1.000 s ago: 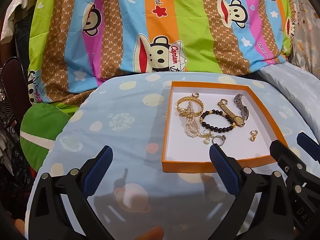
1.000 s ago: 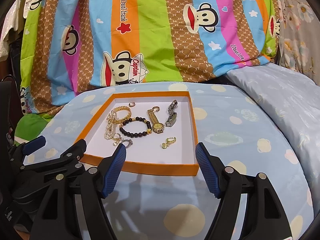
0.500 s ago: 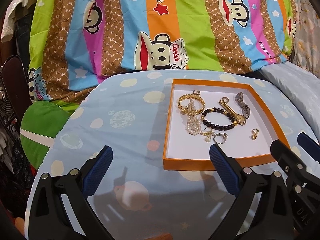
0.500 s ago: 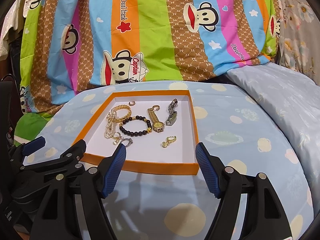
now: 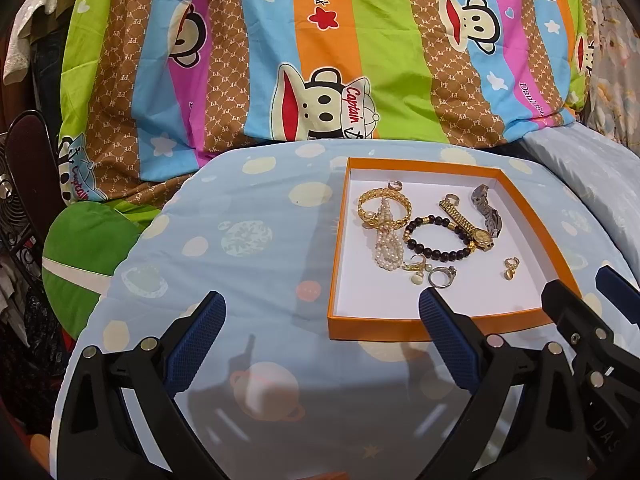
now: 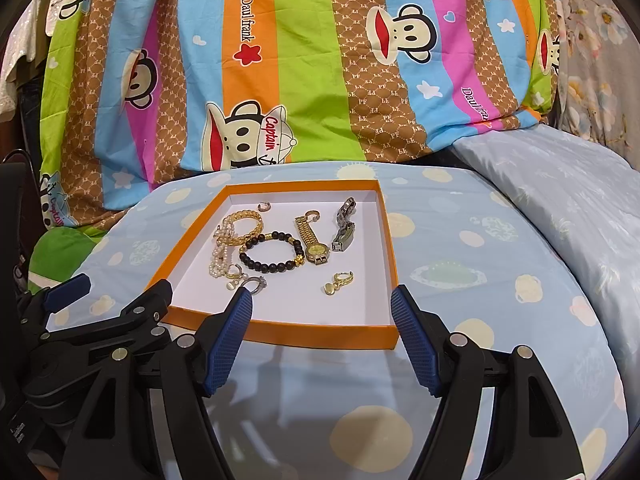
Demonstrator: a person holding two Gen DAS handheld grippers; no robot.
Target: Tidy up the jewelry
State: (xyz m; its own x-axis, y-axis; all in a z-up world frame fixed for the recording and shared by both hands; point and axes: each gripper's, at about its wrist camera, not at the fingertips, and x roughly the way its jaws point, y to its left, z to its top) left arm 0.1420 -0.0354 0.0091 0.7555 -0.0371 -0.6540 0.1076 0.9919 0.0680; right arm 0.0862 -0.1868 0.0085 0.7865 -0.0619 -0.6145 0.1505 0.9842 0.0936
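An orange tray [image 5: 416, 327] [image 6: 280, 330] with a white floor lies on a light blue patterned surface. It holds a gold bangle [image 5: 384, 208], a pearl strand [image 5: 387, 250], a black bead bracelet [image 6: 272, 252], a gold watch [image 6: 314, 246], a silver watch [image 6: 345, 226], rings and a small gold earring [image 6: 339, 282]. My left gripper [image 5: 322, 338] is open and empty, near the tray's front left corner. My right gripper [image 6: 322, 330] is open and empty over the tray's front edge. Each gripper shows at the edge of the other's view.
A striped cartoon-monkey blanket [image 6: 320, 60] rises behind the surface. A pale blue pillow [image 6: 560, 184] lies at the right. A green cushion [image 5: 84, 248] and dark clutter [image 5: 24, 184] sit off the left edge.
Both views have shifted slightly; the left gripper has drifted a little back from the tray. Both grippers stay open and the jewelry has not moved.
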